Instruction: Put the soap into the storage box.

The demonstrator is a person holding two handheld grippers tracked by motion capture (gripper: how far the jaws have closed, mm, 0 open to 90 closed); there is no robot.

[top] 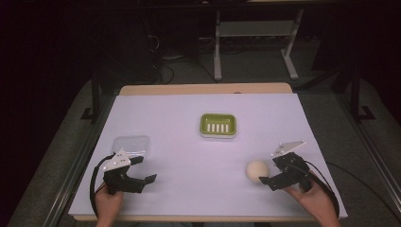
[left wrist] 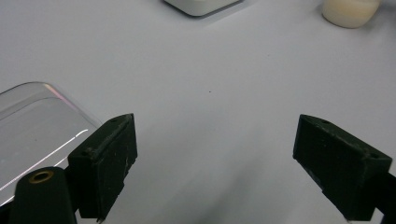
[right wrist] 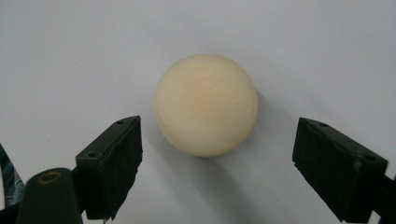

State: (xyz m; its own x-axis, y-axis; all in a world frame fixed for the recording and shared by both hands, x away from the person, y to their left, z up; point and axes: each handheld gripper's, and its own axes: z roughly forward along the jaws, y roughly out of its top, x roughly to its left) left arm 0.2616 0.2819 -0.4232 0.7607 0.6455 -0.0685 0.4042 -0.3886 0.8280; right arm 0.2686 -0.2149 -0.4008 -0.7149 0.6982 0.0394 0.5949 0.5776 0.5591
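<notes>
A round cream soap [top: 257,170] lies on the pale mat at the front right. My right gripper [top: 270,171] is open right beside it. In the right gripper view the soap [right wrist: 205,103] sits just ahead of the gap between the wide-apart jaws, touching neither, and the right gripper [right wrist: 217,162] holds nothing. A green soap dish [top: 217,126] with a white slotted insert stands at the table's middle. My left gripper [top: 144,169] is open at the front left, empty [left wrist: 215,140], next to a clear plastic lid [left wrist: 37,126].
The clear lid [top: 131,144] lies flat just beyond the left gripper. The pale mat [top: 189,156] covers the wooden table. A hand holds each gripper at the front edge. A metal stand [top: 255,42] sits on the dark floor behind the table.
</notes>
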